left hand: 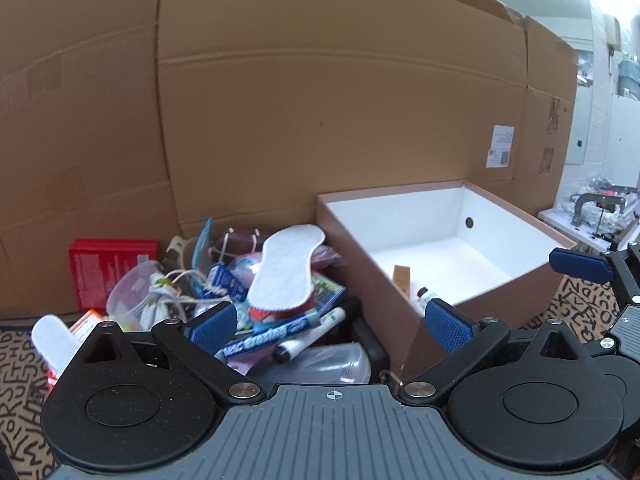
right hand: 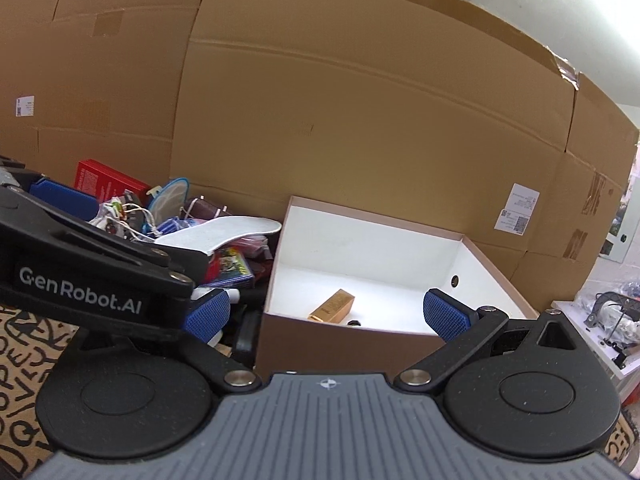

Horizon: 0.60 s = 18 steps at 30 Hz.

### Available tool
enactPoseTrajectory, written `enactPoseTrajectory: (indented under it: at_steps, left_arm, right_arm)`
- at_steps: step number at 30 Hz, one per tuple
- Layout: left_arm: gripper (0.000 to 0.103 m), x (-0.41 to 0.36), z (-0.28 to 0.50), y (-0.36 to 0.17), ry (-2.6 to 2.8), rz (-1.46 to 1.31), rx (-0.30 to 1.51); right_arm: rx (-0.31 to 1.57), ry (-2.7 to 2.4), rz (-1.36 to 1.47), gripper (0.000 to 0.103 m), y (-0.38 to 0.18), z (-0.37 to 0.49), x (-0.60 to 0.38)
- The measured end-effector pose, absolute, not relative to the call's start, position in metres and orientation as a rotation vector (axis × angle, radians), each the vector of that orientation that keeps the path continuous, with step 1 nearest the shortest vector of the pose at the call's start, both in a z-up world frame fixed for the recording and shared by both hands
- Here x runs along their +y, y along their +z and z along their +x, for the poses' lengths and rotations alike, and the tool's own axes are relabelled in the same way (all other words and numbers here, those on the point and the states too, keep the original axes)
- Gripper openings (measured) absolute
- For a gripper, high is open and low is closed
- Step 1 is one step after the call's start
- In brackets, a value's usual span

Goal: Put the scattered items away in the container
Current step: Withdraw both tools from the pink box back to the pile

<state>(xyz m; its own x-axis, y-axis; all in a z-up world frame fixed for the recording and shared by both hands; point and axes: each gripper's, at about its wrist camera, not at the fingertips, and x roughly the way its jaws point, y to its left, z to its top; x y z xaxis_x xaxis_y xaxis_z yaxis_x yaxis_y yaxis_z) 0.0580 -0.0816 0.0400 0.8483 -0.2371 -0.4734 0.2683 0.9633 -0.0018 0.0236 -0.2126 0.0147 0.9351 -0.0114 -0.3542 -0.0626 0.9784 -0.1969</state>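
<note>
The container is a pink-brown box [left hand: 516,294] with a white inside, right of centre. A gold bar [right hand: 332,306] and a small dark-capped bottle [left hand: 423,294] lie on its floor. Left of the box sits a heap of scattered items: a white insole [left hand: 284,272] on top, a marker [left hand: 310,334], a blue toothpaste carton [left hand: 262,338], a clear cup [left hand: 130,298] and a red box [left hand: 108,270]. My left gripper [left hand: 330,330] hovers open over the heap's near edge, holding nothing. My right gripper [right hand: 326,316] is open above the box's front wall [right hand: 340,344], also holding nothing.
A tall cardboard wall [left hand: 320,100] closes off the back. The floor mat [left hand: 24,376] carries black lettering. A white shelf with tools [right hand: 608,320] stands at the right. The left gripper's black body [right hand: 80,288] crosses the right wrist view at the left.
</note>
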Motion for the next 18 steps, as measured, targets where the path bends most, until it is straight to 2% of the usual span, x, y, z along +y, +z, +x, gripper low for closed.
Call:
enactPoseTrajectory:
  at_steps: [9,18]
  left_arm:
    - [0.103,-0.021,0.035,0.0,-0.15,0.044,0.543]
    - [0.103,0.03,0.038,-0.046,-0.063,0.021,0.663]
  right_arm:
    - [0.407,0.075,-0.135,0.103,-0.017,0.001,-0.203]
    - [0.564,0.2,-0.01,0.103,-0.066,0.012,-0.188]
